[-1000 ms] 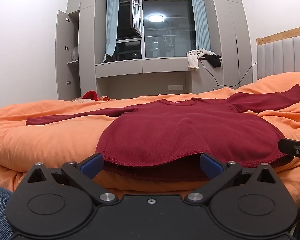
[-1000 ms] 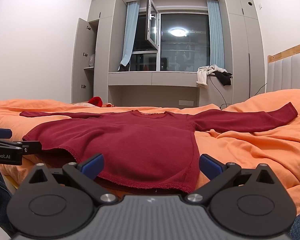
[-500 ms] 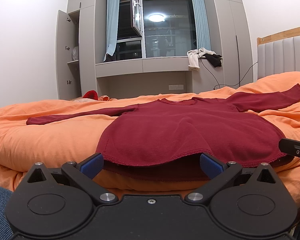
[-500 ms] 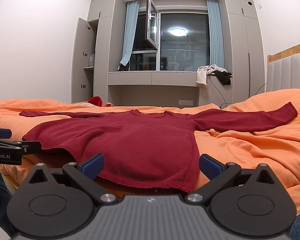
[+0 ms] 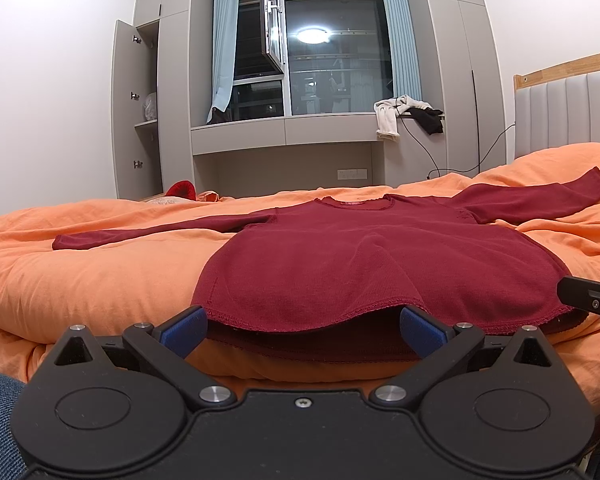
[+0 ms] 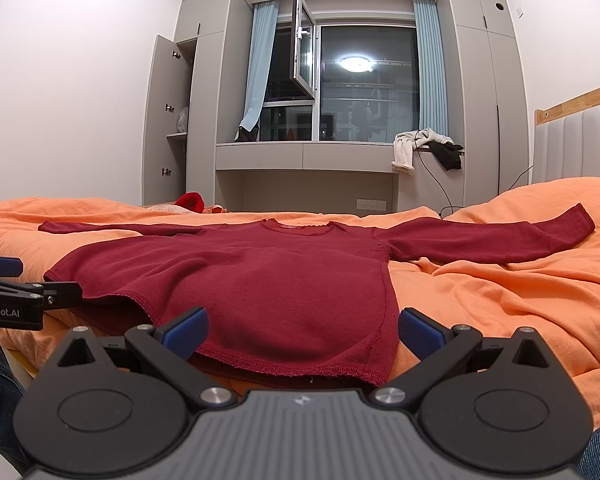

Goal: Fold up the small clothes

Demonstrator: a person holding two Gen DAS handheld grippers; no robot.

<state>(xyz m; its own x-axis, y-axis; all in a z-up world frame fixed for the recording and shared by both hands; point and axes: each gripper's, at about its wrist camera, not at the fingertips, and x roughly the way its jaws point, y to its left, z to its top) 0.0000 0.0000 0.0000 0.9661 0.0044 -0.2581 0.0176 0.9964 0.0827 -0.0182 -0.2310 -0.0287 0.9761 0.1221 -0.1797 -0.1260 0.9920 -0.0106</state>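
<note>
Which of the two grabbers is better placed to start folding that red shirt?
Probably either: both are open at the hem of the dark red long-sleeved shirt. The left gripper faces the hem's left half; the right gripper brackets its right corner, a slightly easier first pinch.

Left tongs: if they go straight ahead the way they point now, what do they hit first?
Most likely the near hem of the red shirt. The left tongs are open with that hem straddled between the blue fingertips, lying on the orange duvet. Depth is uncertain; they may slip under the lifted hem.

Ribbed matt knit shirt [image 5: 364, 264], soft crumpled cotton bedsheet [image 5: 80, 280]
</note>
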